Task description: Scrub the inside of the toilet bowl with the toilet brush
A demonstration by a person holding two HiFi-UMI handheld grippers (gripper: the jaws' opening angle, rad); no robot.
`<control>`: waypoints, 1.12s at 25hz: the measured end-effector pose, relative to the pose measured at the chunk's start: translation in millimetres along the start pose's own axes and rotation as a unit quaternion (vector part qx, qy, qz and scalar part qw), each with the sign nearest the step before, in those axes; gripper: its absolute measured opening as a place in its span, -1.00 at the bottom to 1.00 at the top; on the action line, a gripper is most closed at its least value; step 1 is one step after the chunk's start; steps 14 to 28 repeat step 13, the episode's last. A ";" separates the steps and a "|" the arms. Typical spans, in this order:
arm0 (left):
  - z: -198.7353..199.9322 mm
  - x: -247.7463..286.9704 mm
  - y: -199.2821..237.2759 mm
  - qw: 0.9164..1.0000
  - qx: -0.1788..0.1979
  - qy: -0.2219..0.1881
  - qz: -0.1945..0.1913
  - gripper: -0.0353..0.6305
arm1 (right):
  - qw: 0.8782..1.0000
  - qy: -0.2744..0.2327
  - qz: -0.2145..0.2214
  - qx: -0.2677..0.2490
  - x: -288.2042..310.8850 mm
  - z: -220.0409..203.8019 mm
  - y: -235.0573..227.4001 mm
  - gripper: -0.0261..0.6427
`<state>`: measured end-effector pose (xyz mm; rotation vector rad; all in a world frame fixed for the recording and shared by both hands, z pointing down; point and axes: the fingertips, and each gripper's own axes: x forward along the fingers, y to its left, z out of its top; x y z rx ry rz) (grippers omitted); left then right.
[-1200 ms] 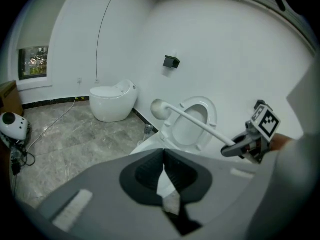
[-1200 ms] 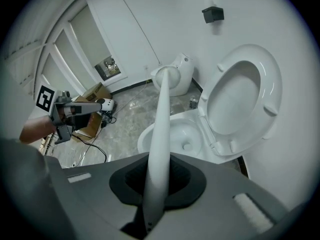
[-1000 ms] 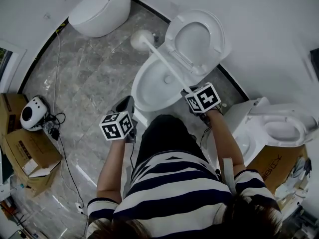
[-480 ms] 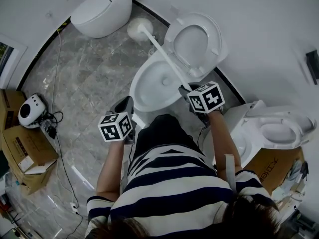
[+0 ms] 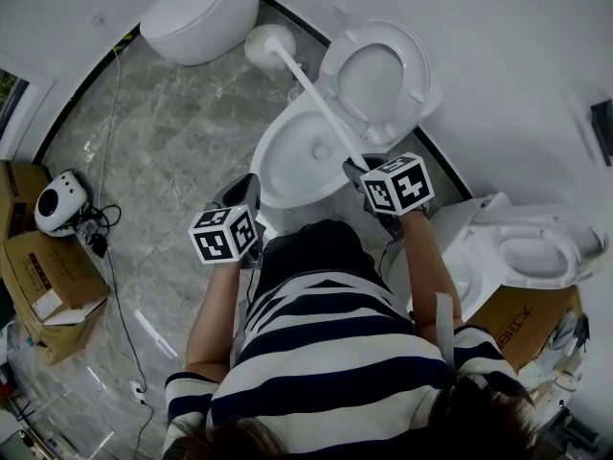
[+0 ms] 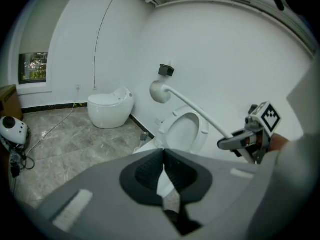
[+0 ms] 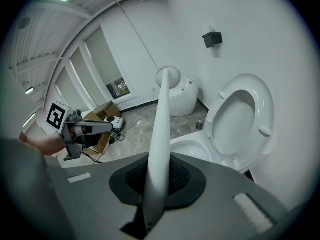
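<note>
The open toilet bowl (image 5: 292,156) stands in front of me with its lid and seat (image 5: 378,75) raised. My right gripper (image 5: 356,169) is shut on the white handle (image 7: 159,134) of the toilet brush at the bowl's near right rim. The handle slants across the bowl, and the round brush head (image 5: 259,41) hangs in the air past the far left rim, outside the bowl. My left gripper (image 5: 239,197) hovers left of the bowl's front, shut with nothing in it (image 6: 163,156). In the left gripper view the brush head (image 6: 159,91) is above the seat.
A second white toilet (image 5: 201,12) stands at the back left and a third (image 5: 536,247) at the right. Cardboard boxes (image 5: 43,276), a small white device (image 5: 56,204) and a cable (image 5: 110,113) lie on the grey marble floor at the left. White walls close in behind.
The brush head has swung a little farther away, beyond the bowl's far left rim. Both grippers have stayed almost where they were.
</note>
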<state>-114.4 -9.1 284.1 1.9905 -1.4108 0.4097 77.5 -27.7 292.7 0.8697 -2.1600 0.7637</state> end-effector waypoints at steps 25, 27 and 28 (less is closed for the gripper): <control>-10.2 -7.5 3.6 1.000 -0.006 0.002 -0.008 -0.89 | 1.000 -0.007 0.010 0.008 1.3 2.5 14.5 -0.82; -10.2 -7.5 3.6 1.000 -0.006 0.002 -0.008 -0.89 | 1.000 -0.007 0.010 0.008 1.3 2.5 14.5 -0.82; -10.2 -7.5 3.6 1.000 -0.006 0.002 -0.008 -0.89 | 1.000 -0.007 0.010 0.008 1.3 2.5 14.5 -0.82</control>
